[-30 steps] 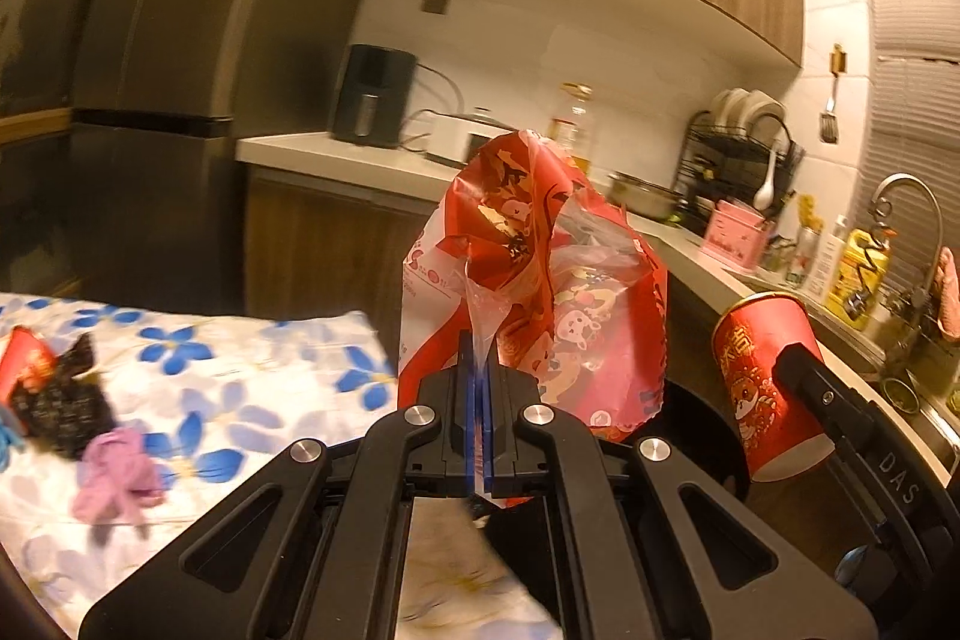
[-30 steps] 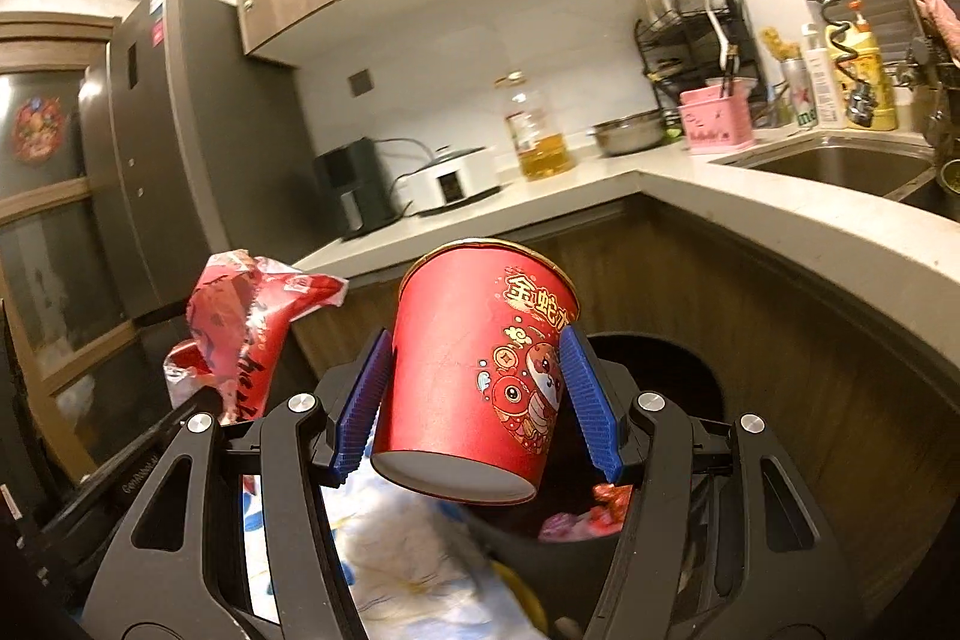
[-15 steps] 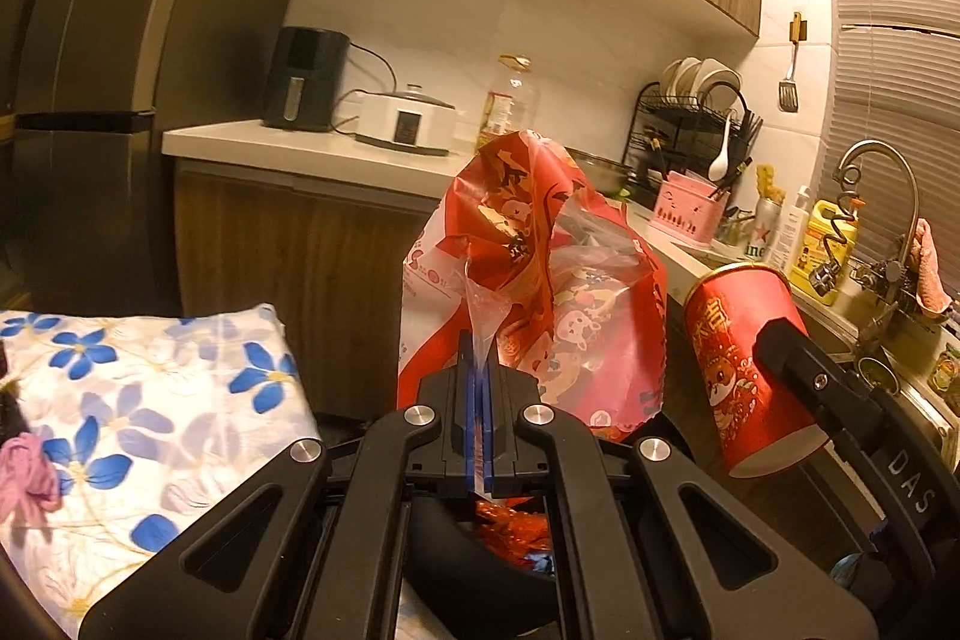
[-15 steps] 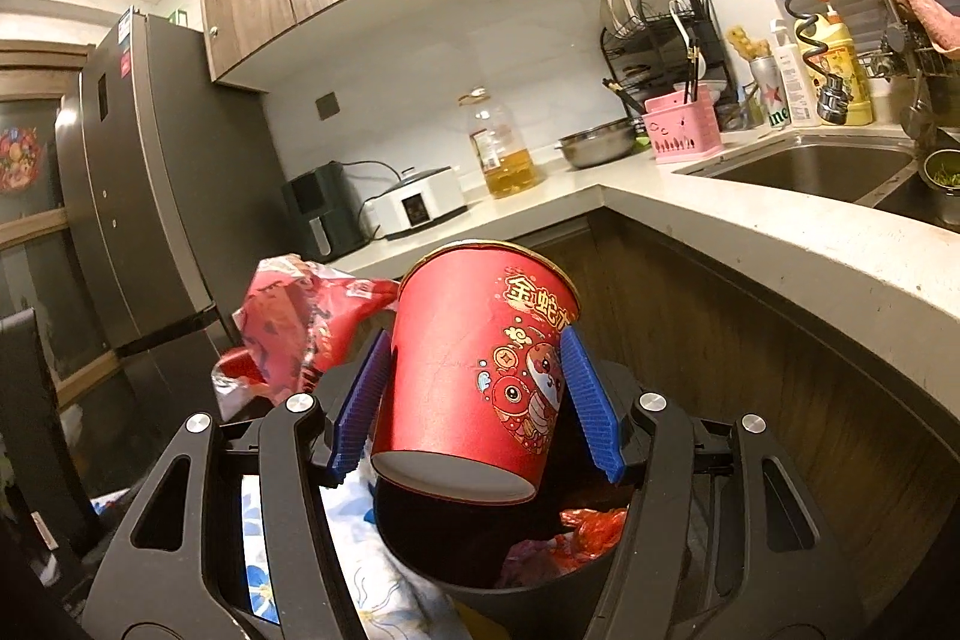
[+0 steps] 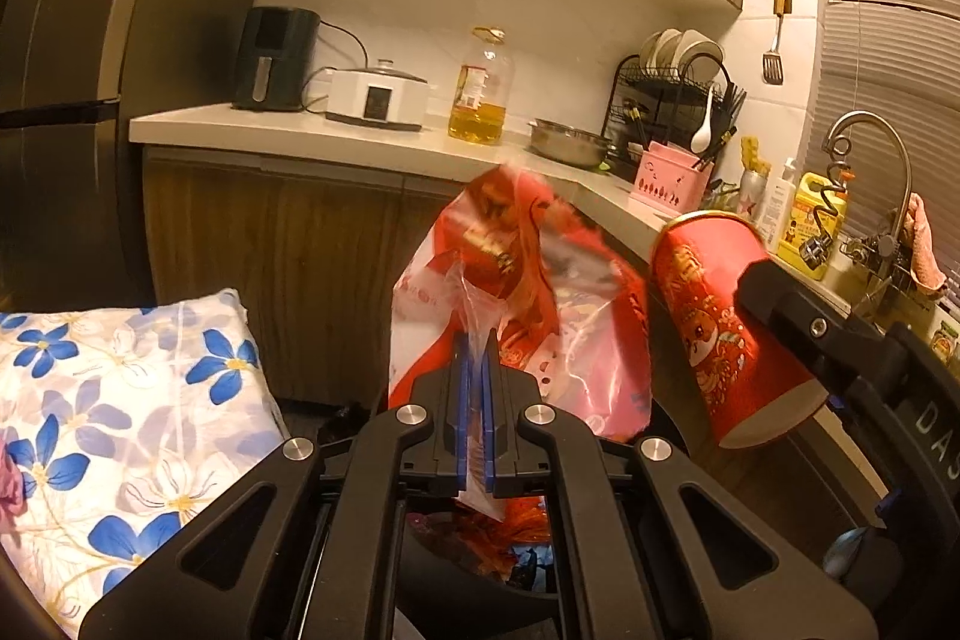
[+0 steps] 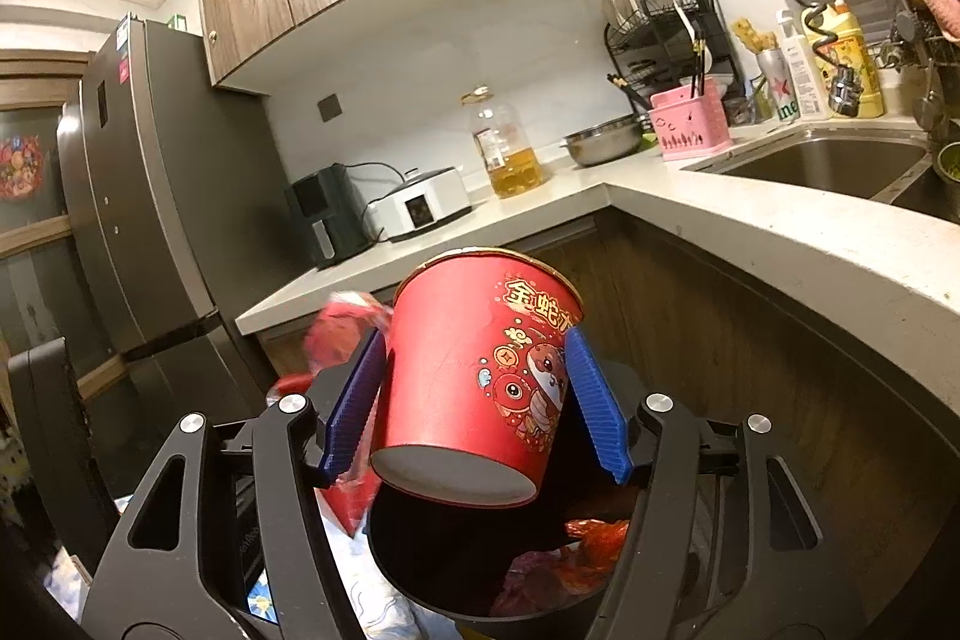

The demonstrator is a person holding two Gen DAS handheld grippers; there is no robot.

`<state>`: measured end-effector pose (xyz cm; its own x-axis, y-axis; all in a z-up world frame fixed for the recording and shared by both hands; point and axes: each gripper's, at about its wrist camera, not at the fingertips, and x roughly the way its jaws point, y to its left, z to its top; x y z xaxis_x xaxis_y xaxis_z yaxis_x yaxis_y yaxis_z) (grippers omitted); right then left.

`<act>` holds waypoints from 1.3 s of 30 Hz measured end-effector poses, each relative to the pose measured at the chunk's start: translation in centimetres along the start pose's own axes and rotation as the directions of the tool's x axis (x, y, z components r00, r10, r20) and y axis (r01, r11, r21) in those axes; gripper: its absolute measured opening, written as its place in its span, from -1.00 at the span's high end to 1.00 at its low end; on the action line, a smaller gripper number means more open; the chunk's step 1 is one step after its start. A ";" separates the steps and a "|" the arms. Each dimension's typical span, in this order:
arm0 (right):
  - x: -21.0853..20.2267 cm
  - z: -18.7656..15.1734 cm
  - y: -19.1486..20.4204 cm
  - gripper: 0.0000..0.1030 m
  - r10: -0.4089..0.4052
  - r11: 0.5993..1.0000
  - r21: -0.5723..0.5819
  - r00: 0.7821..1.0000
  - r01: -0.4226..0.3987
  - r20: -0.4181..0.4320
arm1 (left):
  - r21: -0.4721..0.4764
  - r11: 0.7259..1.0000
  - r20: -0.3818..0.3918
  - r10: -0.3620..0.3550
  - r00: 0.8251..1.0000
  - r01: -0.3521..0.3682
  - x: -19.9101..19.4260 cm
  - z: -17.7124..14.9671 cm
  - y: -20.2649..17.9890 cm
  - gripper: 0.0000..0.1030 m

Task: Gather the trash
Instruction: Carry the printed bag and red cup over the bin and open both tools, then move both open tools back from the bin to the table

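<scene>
Kitchen corner, seen from two hand-held claws poised over one black trash bin [image 6: 420, 574] that already holds crumpled red wrappers. The left claw [image 5: 475, 388] has its blue pads pressed together, pinching a twisted neck of one red-and-clear plastic bag [image 5: 528, 304], which hangs above the bin's mouth. The bag looks light, soft and crinkly; it likely slips easily, so a gathered fold like this seems the safest place to hold it. The right claw [image 6: 474, 400] has its jaws opening around one red paper cup [image 6: 480, 376] printed with a cartoon snake. The cup sits tilted between the blue pads [image 6: 591, 400], directly above the bin, with a gap showing on its right side. It appears light and thin-walled, easily crushed; mid-wall, below the rim, seems the best grip. Behind stands a pale worktop [image 6: 750, 232] with one oil bottle [image 6: 504, 148], and a flowered cloth [image 5: 120, 400] lies to the left.
</scene>
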<state>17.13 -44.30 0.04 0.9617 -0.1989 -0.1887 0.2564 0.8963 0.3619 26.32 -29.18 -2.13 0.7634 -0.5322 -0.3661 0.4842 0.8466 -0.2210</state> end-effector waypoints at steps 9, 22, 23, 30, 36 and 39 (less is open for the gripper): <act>0.4 -0.1 -1.0 -0.50 -0.032 0.999 0.017 0.999 0.033 -0.016 | -0.030 1.000 -0.009 0.010 1.000 -0.010 0.1 -0.5 1.4 -0.05; -2.2 -1.7 0.7 -0.63 -0.065 0.997 -0.051 0.997 0.062 -0.040 | -0.060 0.985 0.024 0.166 0.986 -0.164 -4.6 -1.4 4.4 -0.72; -2.5 -1.9 1.0 -0.64 -0.062 0.996 -0.061 0.997 0.059 -0.042 | -0.060 0.983 0.024 0.174 0.984 -0.172 -4.9 -1.5 4.5 -0.76; -4.3 -3.6 2.8 -0.72 -0.046 0.996 -0.083 0.996 0.040 -0.080 | -0.068 0.965 0.023 0.257 0.966 -0.255 -8.8 -3.0 6.5 -0.88; -5.8 -5.3 4.9 -0.73 -0.021 0.994 -0.110 0.994 0.009 -0.108 | -0.086 0.946 0.026 0.317 0.948 -0.314 -12.0 -4.0 8.8 -0.88; -6.5 -6.1 6.4 -0.73 -0.001 0.993 -0.114 0.994 -0.011 -0.111 | -0.095 0.935 0.026 0.345 0.938 -0.341 -13.7 -4.6 10.0 -0.88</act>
<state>11.90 -34.86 -1.93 0.9446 -0.1549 -0.2895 0.2328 0.9377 0.2579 18.74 -13.36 -3.51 0.8946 -0.2076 -0.3958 0.1520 0.9741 -0.1673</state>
